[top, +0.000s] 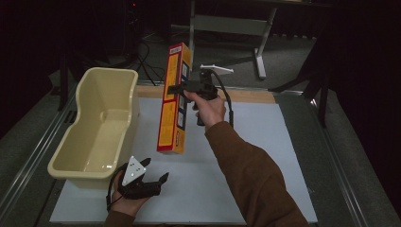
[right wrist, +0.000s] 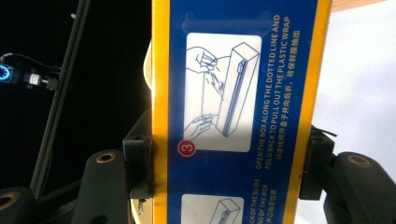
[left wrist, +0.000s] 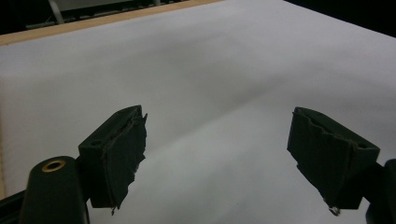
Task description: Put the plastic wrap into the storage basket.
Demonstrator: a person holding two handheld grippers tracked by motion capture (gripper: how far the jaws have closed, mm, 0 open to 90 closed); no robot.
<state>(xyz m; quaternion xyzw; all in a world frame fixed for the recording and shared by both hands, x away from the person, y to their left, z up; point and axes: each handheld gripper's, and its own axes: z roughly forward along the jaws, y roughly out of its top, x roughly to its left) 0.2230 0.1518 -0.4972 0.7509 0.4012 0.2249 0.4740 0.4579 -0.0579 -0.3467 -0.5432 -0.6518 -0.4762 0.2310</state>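
Box (top: 174, 97) of plastic wrap hangs upright at centre of the high view, clamped near its top by my right gripper (top: 185, 88); looks light, stiff cardboard, best pinched across the narrow sides. Tub (top: 97, 124) sits left of it. Left gripper (top: 150, 181) rests low left, hand under it. Left gripper view: jaws wide apart, nothing between, over the white mat (left wrist: 224, 70). Right gripper view: both jaws squeeze the box's (right wrist: 233, 116) edges, forearm stretched forward.
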